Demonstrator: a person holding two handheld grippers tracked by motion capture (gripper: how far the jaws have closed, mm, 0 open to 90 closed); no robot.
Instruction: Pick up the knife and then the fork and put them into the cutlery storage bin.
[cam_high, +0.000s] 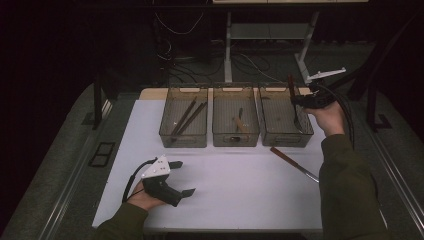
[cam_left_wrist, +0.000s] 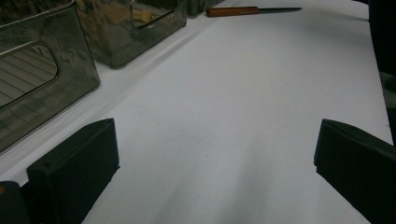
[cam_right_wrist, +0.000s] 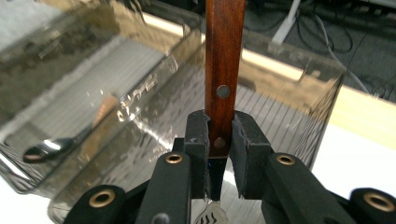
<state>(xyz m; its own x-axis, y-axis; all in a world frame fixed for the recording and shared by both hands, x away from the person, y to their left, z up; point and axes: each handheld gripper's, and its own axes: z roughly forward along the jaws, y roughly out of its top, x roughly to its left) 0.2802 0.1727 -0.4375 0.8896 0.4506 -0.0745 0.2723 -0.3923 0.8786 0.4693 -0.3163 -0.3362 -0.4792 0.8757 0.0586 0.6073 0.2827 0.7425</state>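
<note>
My right gripper is shut on a wooden-handled utensil and holds it upright over the right-hand clear bin. The riveted brown handle sticks up above the jaws, and the metal end points down into the bin. A wooden-handled knife lies on the white table in front of that bin. My left gripper rests low over the table at the front left, open, with nothing between its jaws.
Three clear bins stand in a row at the back: the left bin holds long dark sticks, the middle bin short wooden-handled pieces, among them a spoon. A white mat covers the table.
</note>
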